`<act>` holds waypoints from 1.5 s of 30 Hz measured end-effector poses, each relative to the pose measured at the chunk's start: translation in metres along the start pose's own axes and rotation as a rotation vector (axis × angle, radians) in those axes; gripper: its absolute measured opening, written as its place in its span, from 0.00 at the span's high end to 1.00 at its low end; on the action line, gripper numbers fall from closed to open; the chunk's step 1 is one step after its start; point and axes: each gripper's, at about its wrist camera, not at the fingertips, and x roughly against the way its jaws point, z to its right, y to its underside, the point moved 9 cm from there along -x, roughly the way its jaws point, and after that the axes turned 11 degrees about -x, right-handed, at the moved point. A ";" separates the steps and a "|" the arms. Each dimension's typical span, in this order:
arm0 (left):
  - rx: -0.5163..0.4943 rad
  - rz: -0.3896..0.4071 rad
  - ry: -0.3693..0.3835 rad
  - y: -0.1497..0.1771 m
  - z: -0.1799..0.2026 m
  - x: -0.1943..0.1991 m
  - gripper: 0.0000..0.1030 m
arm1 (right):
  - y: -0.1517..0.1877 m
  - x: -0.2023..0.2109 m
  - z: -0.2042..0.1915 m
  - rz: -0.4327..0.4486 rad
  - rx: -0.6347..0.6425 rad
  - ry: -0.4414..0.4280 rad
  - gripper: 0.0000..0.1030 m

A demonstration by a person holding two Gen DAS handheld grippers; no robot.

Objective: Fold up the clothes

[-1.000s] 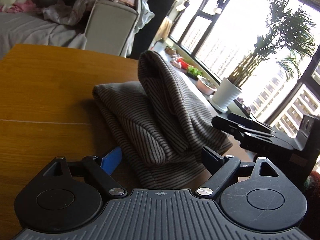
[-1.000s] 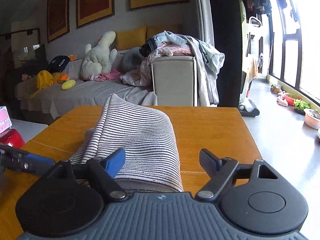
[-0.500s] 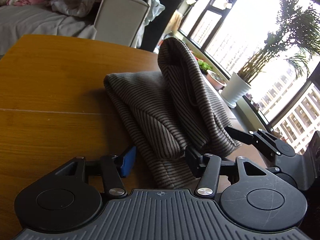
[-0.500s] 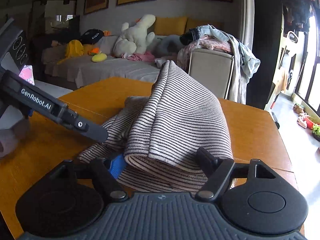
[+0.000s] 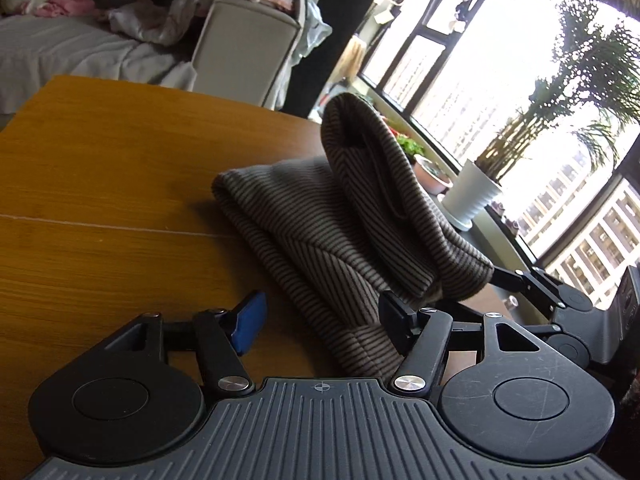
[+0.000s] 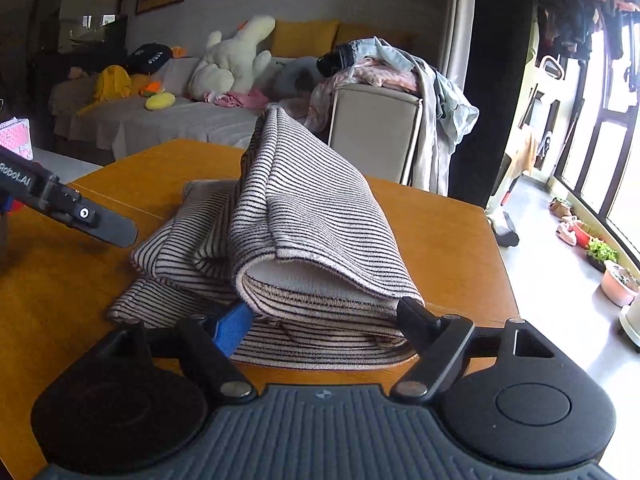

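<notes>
a striped garment (image 6: 304,232) is seen folded in a raised heap on the wooden table (image 5: 100,200), at the middle of both frames. the left tongs (image 5: 324,316) are held wide, the garment's near edge lying between the fingers. the right tongs (image 6: 324,320) are likewise spread wide around its folded end.

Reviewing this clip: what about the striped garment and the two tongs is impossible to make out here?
- What kind of garment the striped garment is: folded on itself in both views, no sleeves or collar showing.
- Its underside on the wooden table: hidden by its own layers.
- Right tongs: whether the pads actually press the fabric; the cloth covers the contact.
- Left tongs: right fingertip sits against the cloth; contact unclear.
</notes>
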 end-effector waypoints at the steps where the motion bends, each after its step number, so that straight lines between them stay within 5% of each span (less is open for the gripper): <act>1: 0.009 0.004 -0.021 -0.002 -0.006 0.001 0.35 | -0.004 0.002 -0.003 0.013 0.002 -0.001 0.22; 9: -0.012 -0.019 -0.078 -0.016 -0.009 -0.015 0.40 | -0.031 0.010 -0.024 0.107 0.015 -0.007 0.18; 17: -0.025 -0.042 -0.028 -0.019 0.006 -0.032 0.42 | -0.008 -0.058 -0.029 -0.002 0.132 0.091 0.16; 19: -0.024 -0.050 -0.004 -0.017 0.009 -0.036 0.48 | -0.011 -0.056 -0.025 0.008 0.162 0.114 0.36; 21: -0.023 -0.058 0.021 -0.016 0.013 -0.040 0.55 | -0.017 -0.050 -0.025 0.007 0.122 0.066 0.69; 23: -0.022 -0.066 0.046 -0.015 0.016 -0.044 0.56 | -0.027 -0.041 -0.028 0.002 0.044 -0.017 0.77; 31: 0.019 -0.072 0.105 -0.013 0.012 -0.047 0.56 | -0.068 -0.003 -0.041 -0.022 -0.257 -0.333 0.78; 37: 0.060 -0.052 0.096 -0.014 -0.007 -0.034 0.51 | -0.029 -0.037 -0.043 -0.103 -0.242 -0.238 0.76; 41: 0.083 -0.014 0.036 -0.022 -0.029 -0.017 0.51 | -0.012 -0.034 -0.082 -0.066 0.030 -0.161 0.65; 45: 0.117 0.052 0.004 -0.040 -0.041 0.002 0.51 | -0.002 -0.034 -0.100 -0.049 0.163 -0.104 0.58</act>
